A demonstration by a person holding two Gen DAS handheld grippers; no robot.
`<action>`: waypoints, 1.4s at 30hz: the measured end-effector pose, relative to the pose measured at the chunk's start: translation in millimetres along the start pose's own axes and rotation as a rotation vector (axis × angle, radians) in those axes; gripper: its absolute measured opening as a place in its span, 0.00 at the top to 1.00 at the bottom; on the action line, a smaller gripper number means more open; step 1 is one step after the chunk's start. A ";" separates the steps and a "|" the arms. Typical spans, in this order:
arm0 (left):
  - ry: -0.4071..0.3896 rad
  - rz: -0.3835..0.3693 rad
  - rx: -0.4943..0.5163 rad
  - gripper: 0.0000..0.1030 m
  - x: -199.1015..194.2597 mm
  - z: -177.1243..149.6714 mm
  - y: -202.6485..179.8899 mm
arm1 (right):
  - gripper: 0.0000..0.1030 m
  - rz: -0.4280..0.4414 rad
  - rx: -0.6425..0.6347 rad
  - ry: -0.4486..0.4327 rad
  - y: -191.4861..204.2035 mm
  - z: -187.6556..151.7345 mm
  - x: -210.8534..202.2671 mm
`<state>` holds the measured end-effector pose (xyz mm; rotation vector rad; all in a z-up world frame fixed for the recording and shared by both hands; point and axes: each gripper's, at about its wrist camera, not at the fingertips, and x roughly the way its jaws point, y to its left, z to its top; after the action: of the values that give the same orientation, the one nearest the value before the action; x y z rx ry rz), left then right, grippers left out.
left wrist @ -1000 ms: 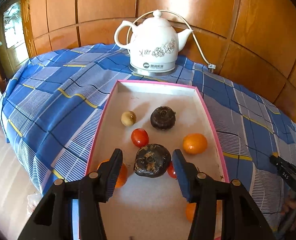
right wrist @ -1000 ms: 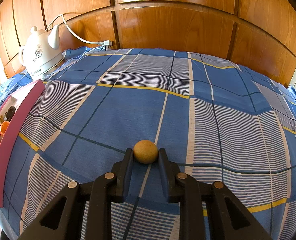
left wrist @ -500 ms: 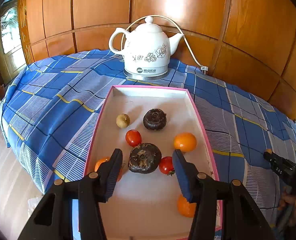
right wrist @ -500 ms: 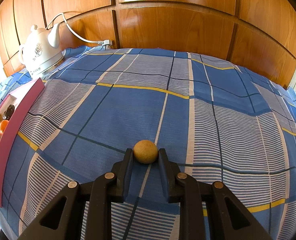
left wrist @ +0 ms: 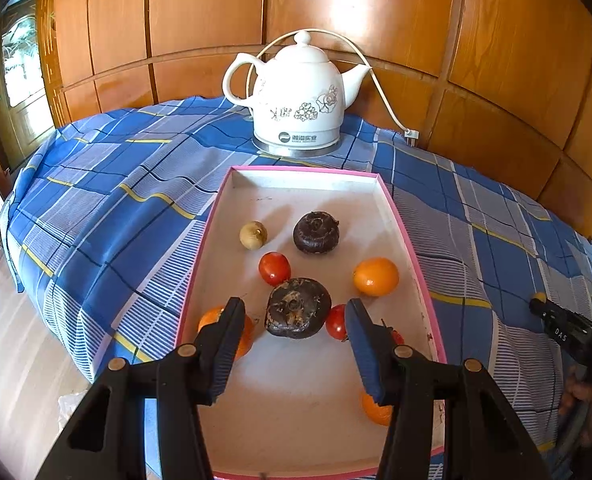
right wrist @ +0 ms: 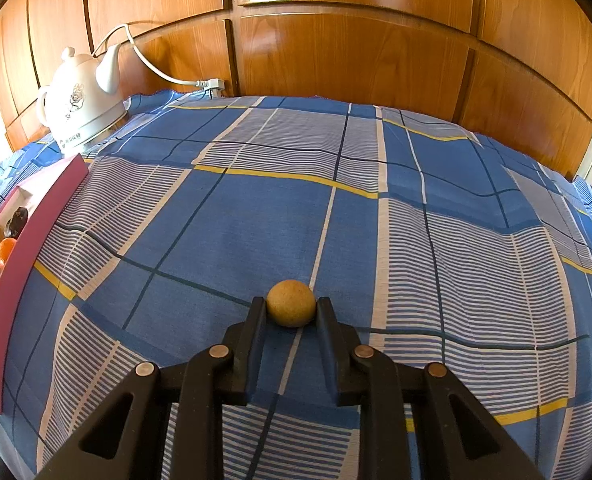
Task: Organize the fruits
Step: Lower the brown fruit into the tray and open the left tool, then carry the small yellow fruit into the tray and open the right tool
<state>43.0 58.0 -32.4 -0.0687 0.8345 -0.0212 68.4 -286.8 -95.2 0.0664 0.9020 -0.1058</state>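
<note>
Fruit sorting, near its end as judged from the layout. The pink tray (left wrist: 406, 236) on the checked cloth (right wrist: 223, 224) already holds most of the fruit: a longan (left wrist: 253, 234), two dark water chestnuts (left wrist: 316, 232) (left wrist: 298, 307), tomatoes (left wrist: 274, 268) and oranges (left wrist: 376, 276). The left gripper (left wrist: 293, 320) hovers over the tray's near half with its jaws wide apart and nothing between them; the nearer chestnut lies just beyond the tips. The right gripper (right wrist: 291, 312) is closed on a second tan longan (right wrist: 290, 308), both fingers touching its sides, above the cloth and well to the right of the tray. No other loose fruit shows on the cloth, so carrying this one into the tray appears to be the remaining step. Compared with one second ago, the left gripper has drawn back and risen, so that more of the tray and the kettle (left wrist: 300, 96) come into view; the right gripper and its fruit are almost unchanged.
</note>
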 end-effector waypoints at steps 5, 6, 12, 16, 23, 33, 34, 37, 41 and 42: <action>0.000 0.002 -0.001 0.49 0.0 -0.7 2.5 | 0.76 -0.001 0.002 0.009 0.0 1.3 -0.6; 0.000 0.003 -0.003 0.49 0.0 -0.4 3.2 | 0.76 0.002 0.002 0.016 0.4 2.2 -1.7; -0.004 0.013 -0.020 0.49 1.0 -0.2 9.3 | 0.76 0.024 -0.011 -0.023 7.0 11.4 -20.5; -0.005 0.020 -0.032 0.49 1.3 -0.5 14.8 | 0.76 0.044 -0.094 -0.048 30.5 18.7 -33.1; -0.018 0.041 -0.053 0.49 -1.0 0.0 26.2 | 0.76 0.278 -0.201 -0.048 93.9 32.5 -54.9; -0.019 0.043 -0.078 0.49 -1.2 -0.9 37.2 | 0.76 0.539 -0.331 0.017 208.5 48.7 -49.5; -0.021 0.043 -0.078 0.49 -1.3 -1.0 37.9 | 0.76 0.541 -0.341 0.024 216.0 49.0 -46.5; -0.017 0.047 -0.083 0.49 0.1 -1.0 41.0 | 0.76 0.545 -0.368 0.051 238.2 51.9 -34.4; -0.008 0.051 -0.095 0.49 3.6 -1.2 45.9 | 0.76 0.535 -0.398 0.095 258.5 53.3 -15.8; -0.009 0.052 -0.097 0.49 3.7 -1.2 46.6 | 0.76 0.532 -0.404 0.102 259.7 53.1 -12.1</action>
<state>44.2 104.2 -39.2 -0.1384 0.8282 0.0687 133.4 -33.6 -49.4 -0.0668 0.9656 0.5783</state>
